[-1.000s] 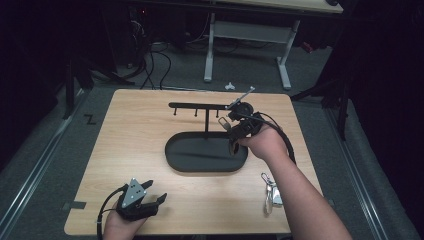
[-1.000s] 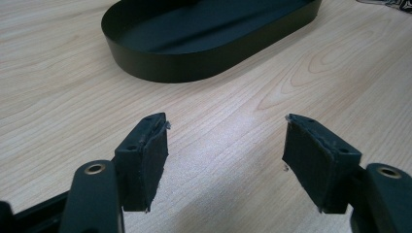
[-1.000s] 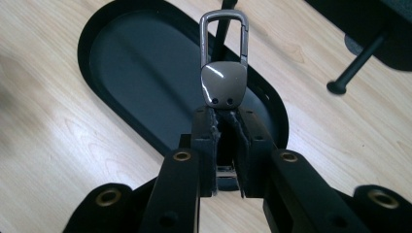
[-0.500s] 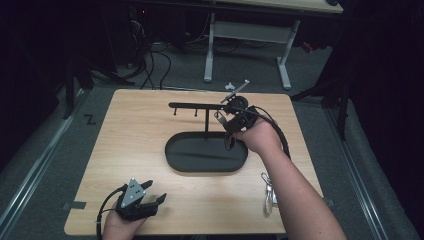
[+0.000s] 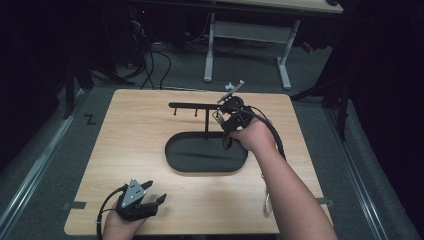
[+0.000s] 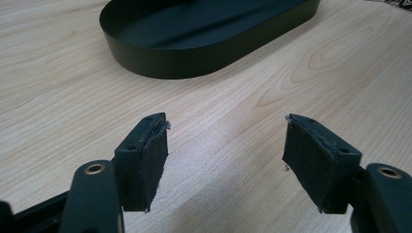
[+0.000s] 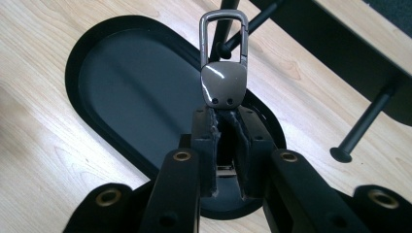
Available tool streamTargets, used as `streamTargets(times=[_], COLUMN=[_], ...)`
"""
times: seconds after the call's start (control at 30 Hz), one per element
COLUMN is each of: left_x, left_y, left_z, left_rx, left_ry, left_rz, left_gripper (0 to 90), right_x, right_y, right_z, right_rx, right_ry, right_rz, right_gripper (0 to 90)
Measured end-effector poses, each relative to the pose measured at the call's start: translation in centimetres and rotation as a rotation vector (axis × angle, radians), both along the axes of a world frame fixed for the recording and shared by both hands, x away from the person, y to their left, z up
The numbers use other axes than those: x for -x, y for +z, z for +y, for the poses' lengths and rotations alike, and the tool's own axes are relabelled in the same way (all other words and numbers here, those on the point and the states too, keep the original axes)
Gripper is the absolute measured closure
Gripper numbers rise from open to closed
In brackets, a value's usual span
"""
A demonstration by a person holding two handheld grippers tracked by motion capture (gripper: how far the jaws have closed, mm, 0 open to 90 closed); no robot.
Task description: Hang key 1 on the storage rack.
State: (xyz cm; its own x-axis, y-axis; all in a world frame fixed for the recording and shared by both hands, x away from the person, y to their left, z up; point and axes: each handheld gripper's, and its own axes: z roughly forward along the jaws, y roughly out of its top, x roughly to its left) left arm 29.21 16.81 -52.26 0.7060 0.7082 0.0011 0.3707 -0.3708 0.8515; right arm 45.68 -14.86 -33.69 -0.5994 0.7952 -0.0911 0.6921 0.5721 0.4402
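Left gripper (image 5: 150, 201): near edge of the tabletop (image 5: 130, 135), my fingers (image 6: 145, 155) wide apart, holding nothing.
Right gripper (image 7: 224, 145): my fingers pinch the key clip (image 7: 223, 73) over the tray (image 5: 205, 155).
Progress: I judge hanging on the rack's (image 5: 200, 106) peg (image 7: 367, 121) not yet done.

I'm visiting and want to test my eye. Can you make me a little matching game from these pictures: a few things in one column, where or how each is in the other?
Things:
1. key clip
2. oval tray
3. left gripper
4. lanyard

States:
a. jaws wide apart, nothing between them
b. black, in the middle of the table
c. pinched in the right gripper
d. lying on the table beside the person's right forearm

Pairs: 1-c, 2-b, 3-a, 4-d
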Motion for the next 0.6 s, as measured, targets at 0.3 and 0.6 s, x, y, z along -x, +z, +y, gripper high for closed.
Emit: streamTargets(times=[0.3, 0.6], left_x=[0.0, -0.1], left_y=[-0.1, -0.1], left_z=[-0.1, 0.0], left_rx=[-0.005, -0.003], left_ry=[-0.006, -0.008], left_rz=[0.002, 0.006], left_gripper=[33.2, 33.2], right_x=[-0.6, -1.6], right_y=[-0.9, -1.4], right_z=[0.0, 0.3], right_rx=[0.015, 0.015], right_ry=[-0.020, -0.060], right_rz=[0.001, -0.002], right_gripper=[80.2, 80.0])
